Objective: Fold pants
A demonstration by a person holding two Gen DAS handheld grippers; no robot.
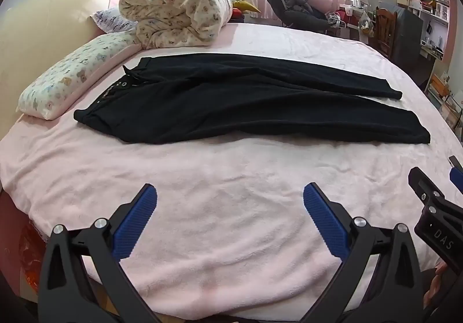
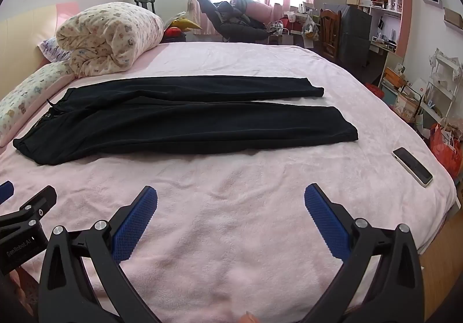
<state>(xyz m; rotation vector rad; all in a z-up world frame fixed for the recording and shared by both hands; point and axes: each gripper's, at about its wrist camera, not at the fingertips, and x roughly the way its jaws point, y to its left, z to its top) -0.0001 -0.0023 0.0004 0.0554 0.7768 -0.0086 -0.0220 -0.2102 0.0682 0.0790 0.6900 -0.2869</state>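
Black pants (image 1: 231, 100) (image 2: 185, 117) lie flat across the pink bed, waistband to the left, both legs stretched to the right and slightly apart. My left gripper (image 1: 230, 192) hovers over bare blanket near the bed's front edge, well short of the pants, open with nothing between its blue pads. My right gripper (image 2: 230, 192) stands likewise open and empty over the blanket, to the right of the left one. The right gripper's tip (image 1: 419, 181) shows at the right edge of the left wrist view; the left gripper's tip (image 2: 43, 198) shows at the left of the right wrist view.
A rolled floral duvet (image 1: 176, 13) and a long pillow (image 1: 72, 77) sit at the bed's far left by the headboard. A phone (image 2: 412, 166) lies on the blanket (image 2: 231, 236) near the right edge. Beyond the bed stand a reclined chair (image 2: 231, 19), a desk and shelves (image 2: 379, 10).
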